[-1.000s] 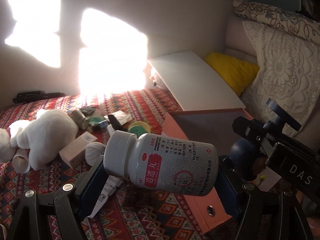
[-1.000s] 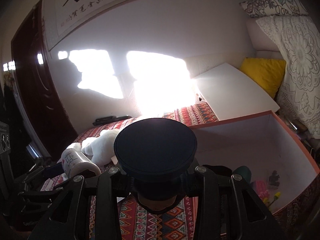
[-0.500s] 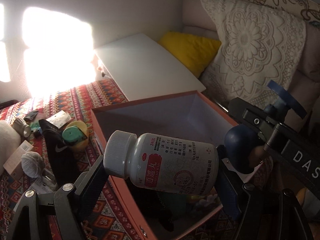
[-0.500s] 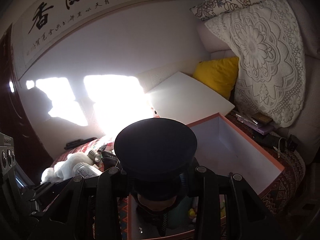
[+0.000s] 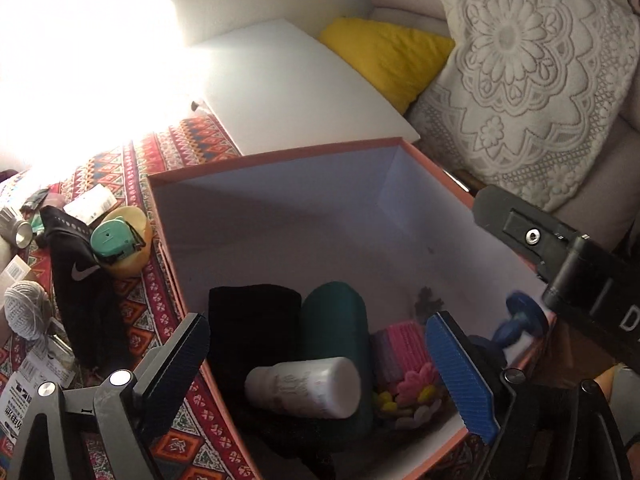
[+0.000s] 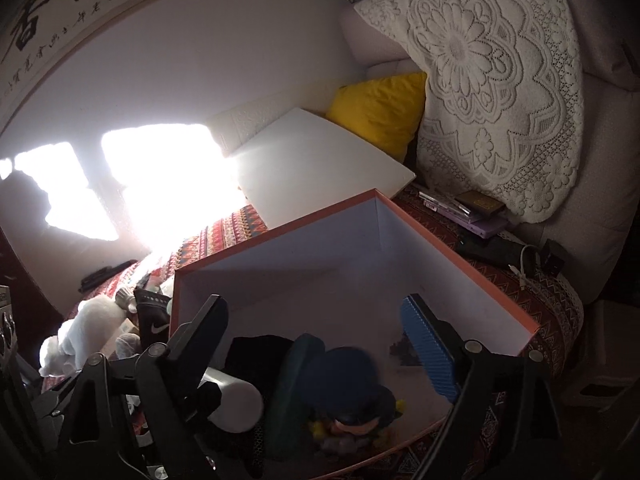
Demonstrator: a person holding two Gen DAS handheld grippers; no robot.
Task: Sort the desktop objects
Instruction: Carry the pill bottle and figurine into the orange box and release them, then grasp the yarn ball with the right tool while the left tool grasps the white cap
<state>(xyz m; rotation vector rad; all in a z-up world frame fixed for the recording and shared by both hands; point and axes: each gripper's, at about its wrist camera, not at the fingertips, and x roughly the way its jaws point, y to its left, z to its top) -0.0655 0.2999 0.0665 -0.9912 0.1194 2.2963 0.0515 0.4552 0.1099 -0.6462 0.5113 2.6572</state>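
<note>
Both loads have dropped: we see the white plastic pill bottle (image 5: 304,386) and dark blue round-capped knob (image 6: 352,392) lying inside the orange cardboard box (image 5: 280,154), left gripper (image 5: 320,364) and right gripper (image 6: 320,344) hovering above, jaws spread empty.

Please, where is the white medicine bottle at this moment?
The white medicine bottle lies on its side inside the orange box, near the front wall in the left wrist view, between the black cloth and the dark green cylinder.
</note>
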